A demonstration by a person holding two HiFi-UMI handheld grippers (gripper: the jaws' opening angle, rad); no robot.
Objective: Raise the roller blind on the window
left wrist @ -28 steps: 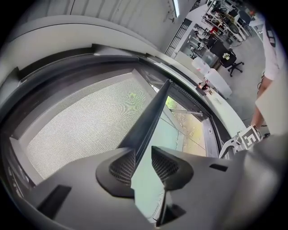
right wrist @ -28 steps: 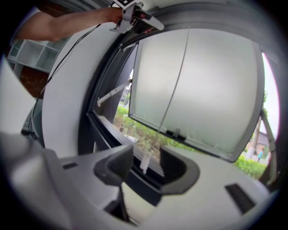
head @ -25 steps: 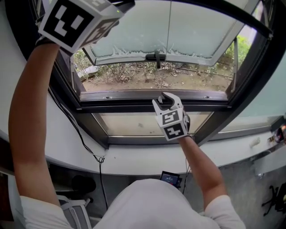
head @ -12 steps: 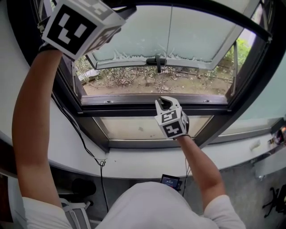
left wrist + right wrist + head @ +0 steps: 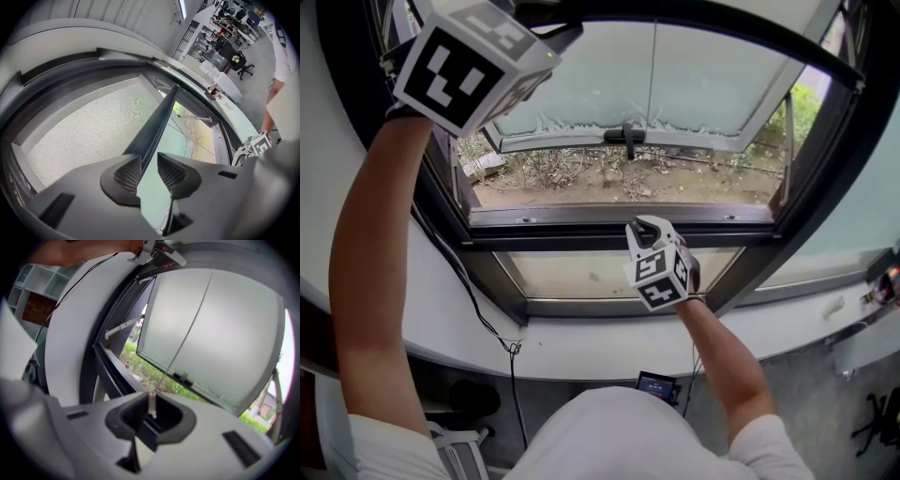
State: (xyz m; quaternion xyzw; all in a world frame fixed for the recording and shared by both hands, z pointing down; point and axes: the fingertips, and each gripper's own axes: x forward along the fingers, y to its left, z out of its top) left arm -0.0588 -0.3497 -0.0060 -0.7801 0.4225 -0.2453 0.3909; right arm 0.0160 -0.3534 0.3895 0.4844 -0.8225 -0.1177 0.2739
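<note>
Overhead, left hand-held gripper (image 5: pixel 149 165): raised on an outstretched arm at the window's top left corner; jaws part-way apart.
Between left jaws: a dark bar (image 5: pixel 157 122) lies against one pad, with a slit of light at the other pad.
Roller blind (image 5: pixel 89 136): mesh sheet high in the window, bordered by that dark bar.
Right hand-held gripper (image 5: pixel 647 225): low, at the window frame (image 5: pixel 534 217); jaws narrow, just been closing.
Between right jaws: thin white cord (image 5: pixel 151 405), pinched at the tips.
Sash (image 5: pixel 694 84): frosted, swung outward.
</note>
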